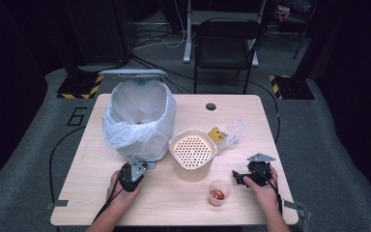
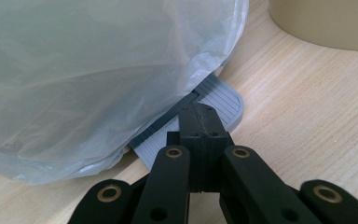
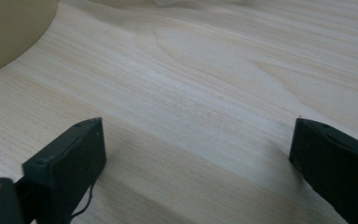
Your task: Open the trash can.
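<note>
Jaws together on my left gripper (image 2: pixel 199 116), pressing the grey pedal (image 2: pixel 223 100) of the lined bin (image 1: pixel 137 118) near the table's left edge. My right gripper (image 3: pixel 196 154) rests wide apart over bare table (image 3: pixel 205 70) by its right edge.

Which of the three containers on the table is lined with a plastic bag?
The tall bin at the left, lid up. The beige strainer tub and the small cup have no liner.
</note>
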### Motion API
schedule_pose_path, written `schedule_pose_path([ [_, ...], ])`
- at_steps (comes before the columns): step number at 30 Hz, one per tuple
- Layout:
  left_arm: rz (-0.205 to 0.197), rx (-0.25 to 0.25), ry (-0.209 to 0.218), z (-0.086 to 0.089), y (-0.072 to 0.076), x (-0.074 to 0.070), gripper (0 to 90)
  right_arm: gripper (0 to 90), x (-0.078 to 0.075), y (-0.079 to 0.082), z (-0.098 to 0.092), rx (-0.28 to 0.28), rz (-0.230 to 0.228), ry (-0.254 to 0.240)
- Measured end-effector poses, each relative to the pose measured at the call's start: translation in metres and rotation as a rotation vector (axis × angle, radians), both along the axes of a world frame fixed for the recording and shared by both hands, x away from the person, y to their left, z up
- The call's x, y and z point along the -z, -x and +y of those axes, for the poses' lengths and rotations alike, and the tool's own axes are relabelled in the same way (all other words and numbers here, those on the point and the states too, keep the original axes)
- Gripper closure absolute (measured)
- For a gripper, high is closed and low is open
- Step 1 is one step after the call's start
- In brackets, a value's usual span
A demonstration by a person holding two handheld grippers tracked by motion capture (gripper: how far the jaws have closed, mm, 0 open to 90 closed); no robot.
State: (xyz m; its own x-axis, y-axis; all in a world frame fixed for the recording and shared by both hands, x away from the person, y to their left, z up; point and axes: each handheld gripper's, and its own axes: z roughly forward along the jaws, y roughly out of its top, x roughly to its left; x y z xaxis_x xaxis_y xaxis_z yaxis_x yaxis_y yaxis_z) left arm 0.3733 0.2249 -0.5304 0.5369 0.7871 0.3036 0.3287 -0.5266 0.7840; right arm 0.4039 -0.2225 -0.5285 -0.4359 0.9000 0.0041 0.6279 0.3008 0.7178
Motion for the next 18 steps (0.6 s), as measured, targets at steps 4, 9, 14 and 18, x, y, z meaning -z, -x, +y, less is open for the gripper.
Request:
schedule_pose_path([
  [4,0.006,0.006,-0.005,0.0,0.0,0.0,90.0,10.2,-0.004,-0.002,-0.002,0.012,0.012,0.008],
  [9,0.0,0.005,-0.01,0.0,0.001,0.0,90.0,14.5,-0.017,-0.003,-0.001,-0.019,0.039,-0.022],
  [14,0.004,0.013,-0.008,0.001,0.0,-0.001,90.0,14.4,-0.035,-0.014,0.004,-0.045,0.019,-0.03],
  [18,-0.003,0.01,-0.017,0.0,0.001,0.0,90.0,12.9,-0.046,-0.024,0.007,-0.054,0.01,-0.08],
])
